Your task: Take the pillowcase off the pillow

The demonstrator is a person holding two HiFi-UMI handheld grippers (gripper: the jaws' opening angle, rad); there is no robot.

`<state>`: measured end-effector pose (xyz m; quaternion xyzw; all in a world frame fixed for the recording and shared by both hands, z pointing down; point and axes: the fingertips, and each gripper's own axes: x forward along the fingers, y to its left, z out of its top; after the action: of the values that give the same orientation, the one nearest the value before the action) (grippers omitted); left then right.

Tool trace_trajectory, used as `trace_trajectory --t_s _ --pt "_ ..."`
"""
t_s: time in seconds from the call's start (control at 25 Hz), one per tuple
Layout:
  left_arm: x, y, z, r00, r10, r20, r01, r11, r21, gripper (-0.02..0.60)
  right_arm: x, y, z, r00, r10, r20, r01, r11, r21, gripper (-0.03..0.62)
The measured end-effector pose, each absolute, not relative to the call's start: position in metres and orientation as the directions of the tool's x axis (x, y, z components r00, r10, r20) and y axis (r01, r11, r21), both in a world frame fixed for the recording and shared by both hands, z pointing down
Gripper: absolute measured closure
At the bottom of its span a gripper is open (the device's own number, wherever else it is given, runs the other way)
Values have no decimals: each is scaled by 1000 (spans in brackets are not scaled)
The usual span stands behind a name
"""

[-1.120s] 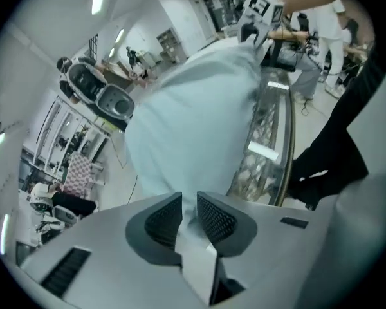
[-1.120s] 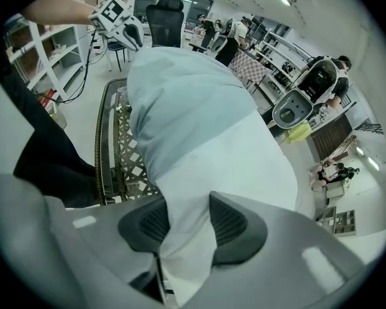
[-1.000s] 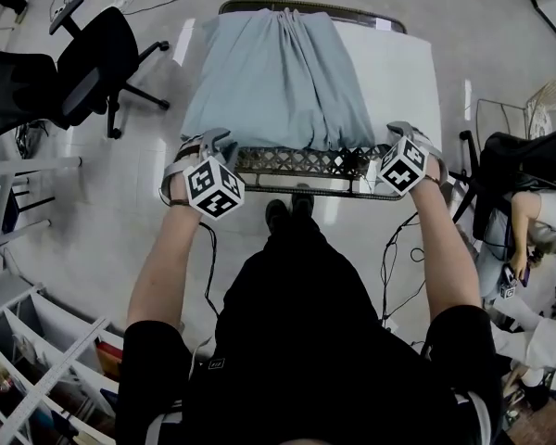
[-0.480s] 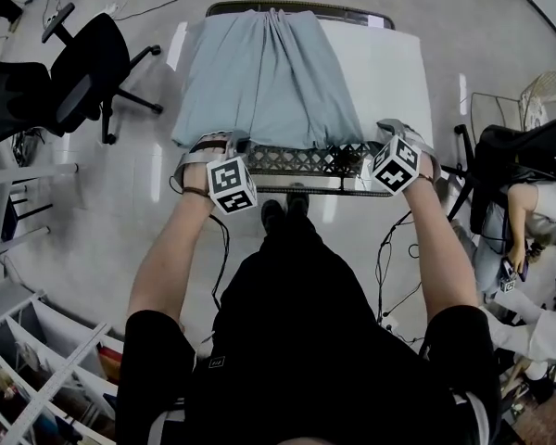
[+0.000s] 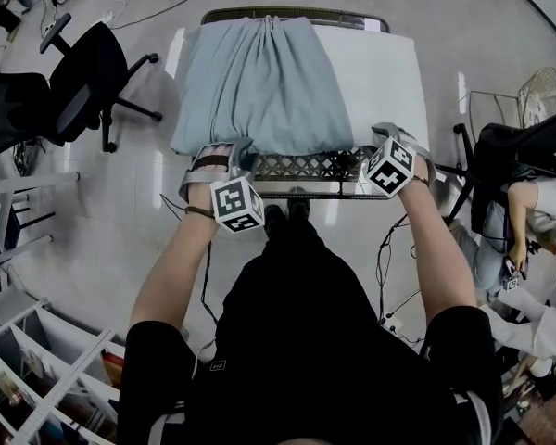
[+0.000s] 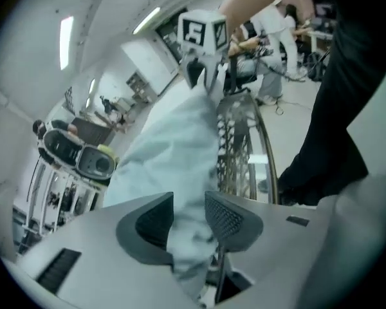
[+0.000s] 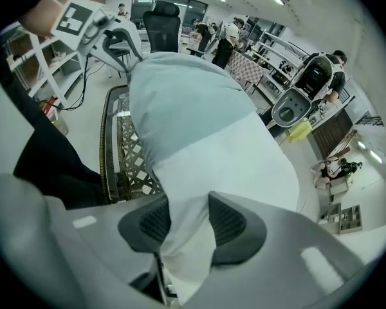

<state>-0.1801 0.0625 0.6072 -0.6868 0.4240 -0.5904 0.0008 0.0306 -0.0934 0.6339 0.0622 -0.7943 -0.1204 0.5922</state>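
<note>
A white pillow [image 5: 378, 77] lies on a lattice-topped table [image 5: 301, 165], its left part still inside a light blue pillowcase [image 5: 259, 82]. My left gripper [image 5: 230, 152] is at the case's near left corner. Its jaws are opening, with a fold of blue pillowcase [image 6: 174, 153] hanging loose between the pads of the left gripper [image 6: 190, 221]. My right gripper [image 5: 378, 143] is at the near right corner. In the right gripper view the right gripper [image 7: 190, 221] is shut on the bare white pillow [image 7: 225, 166], beside the edge of the pillowcase [image 7: 180, 95].
A black office chair [image 5: 88, 68] stands left of the table on the tiled floor. More chairs and a seated person [image 5: 528, 239] are at the right. White shelving [image 5: 37, 378] is at the lower left. Cables trail under the table's near edge.
My left gripper has shifted right and nearer to me along the case's near edge. The pillowcase now looks more gathered toward the far end. The right gripper has hardly moved.
</note>
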Motion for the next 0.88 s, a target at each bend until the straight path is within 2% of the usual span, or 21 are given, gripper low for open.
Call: trace_trajectory --t_s 0.12,0.24,0.28,0.32,0.36,0.52,0.72,0.88 --pt "-116 30 611 66 -619 783 -561 -671 -484 396 29 -91 633 -285 -248 926 43 962 271 425" --pt "-107 7 632 50 -601 798 -576 -670 -468 394 30 -89 634 -288 -255 923 32 961 275 425" --pt "-111 4 637 42 -594 803 -577 -671 -466 413 30 -88 635 -287 -255 923 30 961 275 425" --pt "-115 5 639 38 -587 809 -572 -677 -464 499 31 -88 637 -286 -255 924 28 961 274 425" --pt "-122 9 641 37 -576 816 -564 -686 -459 560 32 -88 638 -286 -254 924 26 962 273 425" --pt "-170 43 643 3 -528 849 -528 -722 -447 575 36 -91 636 -302 -248 921 15 964 265 431" --pt "-248 83 635 -72 -528 846 -560 -681 -473 575 35 -87 631 -319 -236 918 14 967 254 436" --pt "-261 87 634 -128 -527 840 -577 -650 -495 574 33 -77 633 -307 -235 922 7 969 249 436"
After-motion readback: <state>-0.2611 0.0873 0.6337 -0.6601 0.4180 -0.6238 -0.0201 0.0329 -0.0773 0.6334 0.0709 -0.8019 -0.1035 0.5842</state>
